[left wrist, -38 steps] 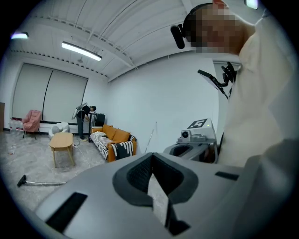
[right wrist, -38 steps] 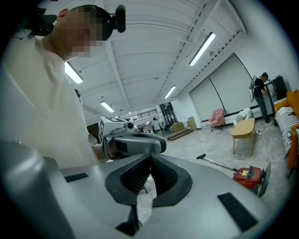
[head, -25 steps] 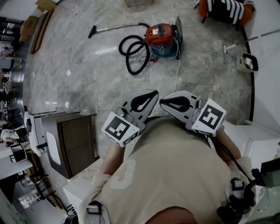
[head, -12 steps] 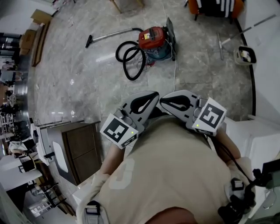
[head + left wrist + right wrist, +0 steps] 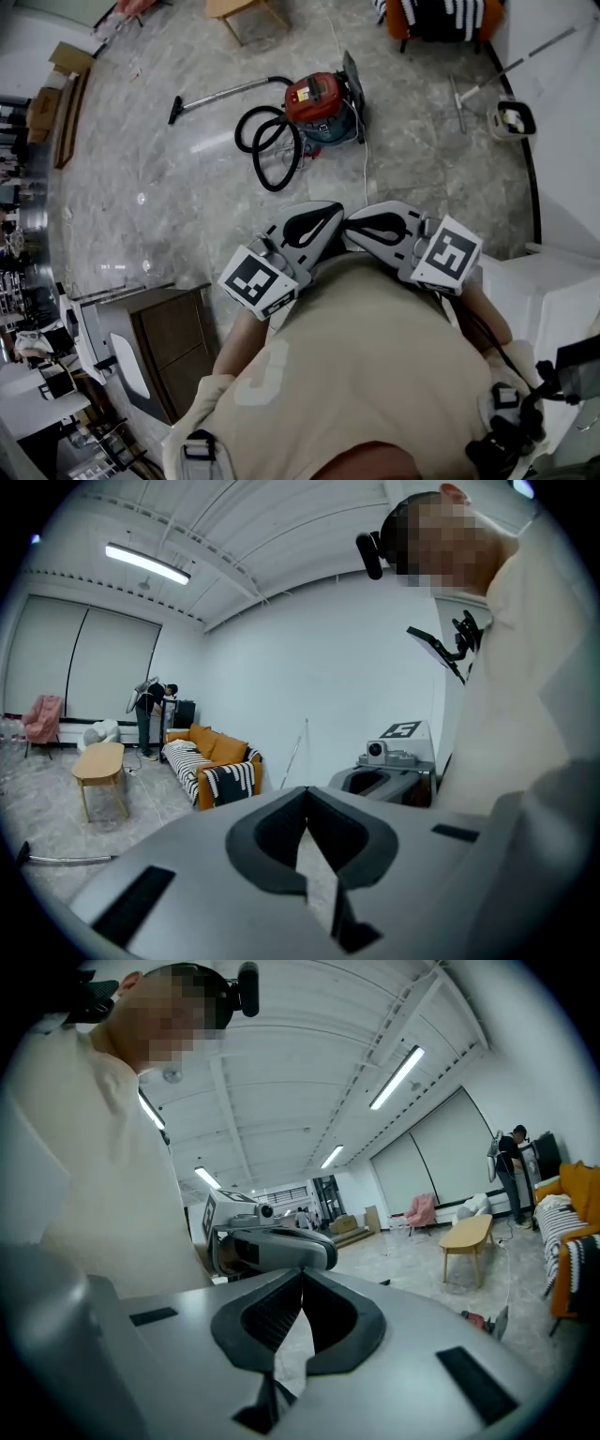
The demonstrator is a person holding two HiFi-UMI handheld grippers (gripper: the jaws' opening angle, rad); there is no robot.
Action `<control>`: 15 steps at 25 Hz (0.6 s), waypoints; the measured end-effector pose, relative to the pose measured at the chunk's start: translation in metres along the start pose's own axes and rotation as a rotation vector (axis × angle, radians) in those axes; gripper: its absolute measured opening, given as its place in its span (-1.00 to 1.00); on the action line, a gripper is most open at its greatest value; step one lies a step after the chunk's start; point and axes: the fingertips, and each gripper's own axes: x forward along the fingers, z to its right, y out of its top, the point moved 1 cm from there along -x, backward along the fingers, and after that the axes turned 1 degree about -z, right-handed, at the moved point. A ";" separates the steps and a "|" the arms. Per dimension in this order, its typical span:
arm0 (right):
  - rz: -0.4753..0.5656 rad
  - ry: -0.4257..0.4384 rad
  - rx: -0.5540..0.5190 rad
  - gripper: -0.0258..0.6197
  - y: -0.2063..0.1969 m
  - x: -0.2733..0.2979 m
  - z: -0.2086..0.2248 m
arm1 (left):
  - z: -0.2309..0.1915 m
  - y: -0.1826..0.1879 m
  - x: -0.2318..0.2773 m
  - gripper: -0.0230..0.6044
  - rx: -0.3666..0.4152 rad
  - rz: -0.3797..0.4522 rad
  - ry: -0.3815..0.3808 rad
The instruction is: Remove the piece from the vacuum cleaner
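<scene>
My left hand-held gripper [image 5: 307, 799] and right hand-held gripper [image 5: 302, 1277] are both pinched shut, empty, at my chest. The vacuum cleaner [image 5: 319, 101] sits well ahead on the floor [image 5: 169, 197] — a rigid, likely heavy canister, contents hidden. Its hose [image 5: 265, 150] looks floppy — I'd grip the stiff wand [image 5: 230, 91] near a joint.

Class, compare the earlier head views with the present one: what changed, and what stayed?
The vacuum cleaner now lies lower and further left in view: the person has drawn nearer. Nothing was grasped. The left gripper and right gripper stay shut and empty.
</scene>
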 end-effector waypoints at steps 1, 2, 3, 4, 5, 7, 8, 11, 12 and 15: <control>-0.007 -0.007 -0.004 -0.91 0.002 0.007 0.002 | -0.006 0.000 -0.003 -0.91 0.000 0.006 -0.011; -0.009 -0.019 -0.006 -0.91 0.004 0.014 0.005 | -0.013 0.001 -0.007 -0.92 -0.004 0.012 -0.021; -0.010 -0.030 -0.008 -0.91 0.007 0.022 0.009 | -0.021 0.003 -0.010 -0.92 -0.012 0.022 -0.029; -0.011 -0.042 -0.009 -0.91 0.010 0.030 0.012 | -0.029 0.005 -0.014 -0.92 -0.020 0.036 -0.038; -0.013 -0.052 -0.009 -0.91 0.014 0.040 0.015 | -0.038 0.007 -0.019 -0.92 -0.028 0.047 -0.050; -0.019 -0.071 0.000 -0.91 0.021 0.060 0.021 | -0.057 0.008 -0.030 -0.92 -0.046 0.069 -0.077; -0.025 -0.078 0.004 -0.91 0.024 0.071 0.024 | -0.067 0.009 -0.035 -0.92 -0.053 0.081 -0.089; -0.060 -0.094 -0.008 -0.91 0.030 0.103 0.030 | -0.096 0.013 -0.051 -0.92 -0.078 0.116 -0.122; -0.072 -0.099 -0.013 -0.91 0.031 0.112 0.031 | -0.103 0.015 -0.056 -0.92 -0.085 0.128 -0.140; -0.088 -0.126 -0.016 -0.91 0.036 0.137 0.038 | -0.123 0.019 -0.066 -0.92 -0.089 0.153 -0.197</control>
